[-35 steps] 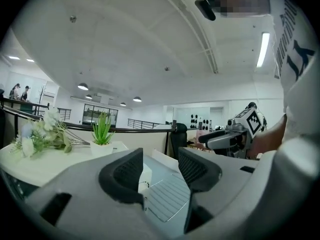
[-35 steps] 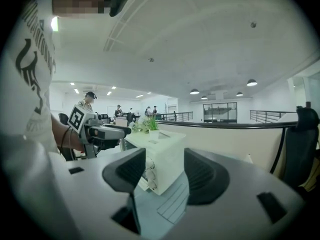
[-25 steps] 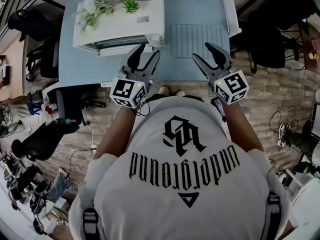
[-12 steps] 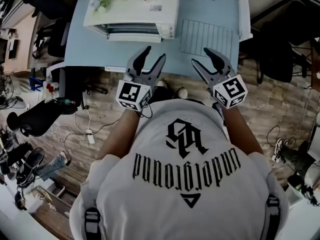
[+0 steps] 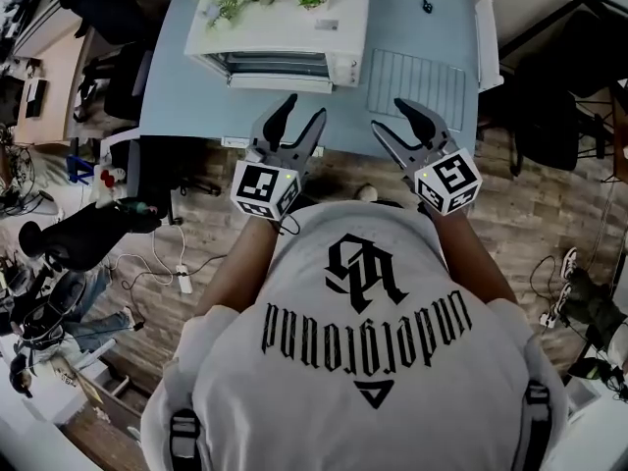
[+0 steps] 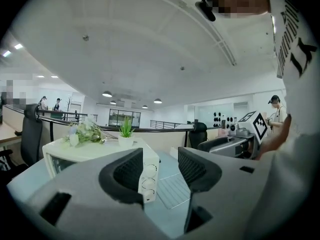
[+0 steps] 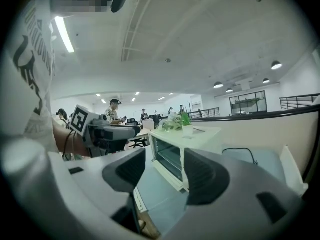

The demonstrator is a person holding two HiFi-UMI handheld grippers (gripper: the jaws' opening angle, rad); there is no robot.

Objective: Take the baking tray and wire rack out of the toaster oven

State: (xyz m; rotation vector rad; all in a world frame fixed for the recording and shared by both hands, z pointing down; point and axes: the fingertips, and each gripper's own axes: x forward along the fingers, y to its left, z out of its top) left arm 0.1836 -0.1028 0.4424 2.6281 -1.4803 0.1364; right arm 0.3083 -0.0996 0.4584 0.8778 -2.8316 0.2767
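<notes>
**Head view:** toaster oven (image 5: pixel 294 32) at back of surface (image 5: pixel 186 96), door looks shut. Wire rack (image 5: pixel 417 86) already out, flat on surface just right of oven. Left gripper (image 5: pixel 299 116) & right gripper (image 5: pixel 391 121) hover near front edge, touching neither.

**Left gripper view:** jaws wide apart, nothing betw. them.

**Right gripper view:** same, facing oven front.

Baking tray not seen, prob. still inside. Next move: open door, draw tray out.
</notes>
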